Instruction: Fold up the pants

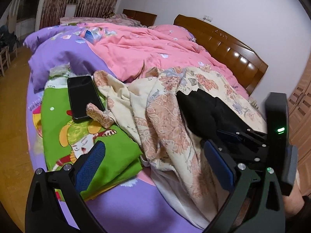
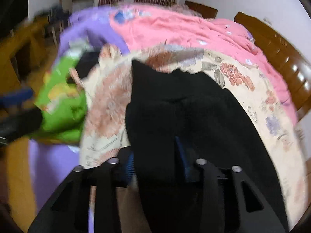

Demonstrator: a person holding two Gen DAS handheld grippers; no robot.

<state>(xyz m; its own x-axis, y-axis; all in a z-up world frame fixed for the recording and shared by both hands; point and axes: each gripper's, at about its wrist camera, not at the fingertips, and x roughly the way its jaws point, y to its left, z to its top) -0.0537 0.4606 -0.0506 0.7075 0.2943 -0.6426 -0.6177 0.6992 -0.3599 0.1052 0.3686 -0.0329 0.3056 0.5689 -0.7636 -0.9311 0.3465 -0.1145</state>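
Observation:
The black pants (image 2: 194, 112) lie crumpled on a cream floral blanket (image 2: 239, 75) on the bed. In the right wrist view, which is blurred, my right gripper (image 2: 155, 163) is shut on a thick fold of the pants, with black cloth filling the gap between its blue pads (image 2: 129, 167). The left wrist view shows the pants (image 1: 202, 110) at right, with the right gripper (image 1: 223, 135) biting into their near edge. My left gripper (image 1: 155, 165) stands open over the blanket's near folds, to the left of the pants, with nothing between its pads (image 1: 89, 161).
A black phone (image 1: 83, 97) lies on a green cartoon-print cloth (image 1: 101, 155) at left. A pink quilt (image 1: 147, 48) and a purple sheet (image 1: 62, 58) cover the bed behind. The wooden headboard (image 1: 229, 48) is at the far right, and the bed's edge drops to a wooden floor (image 1: 13, 116) at left.

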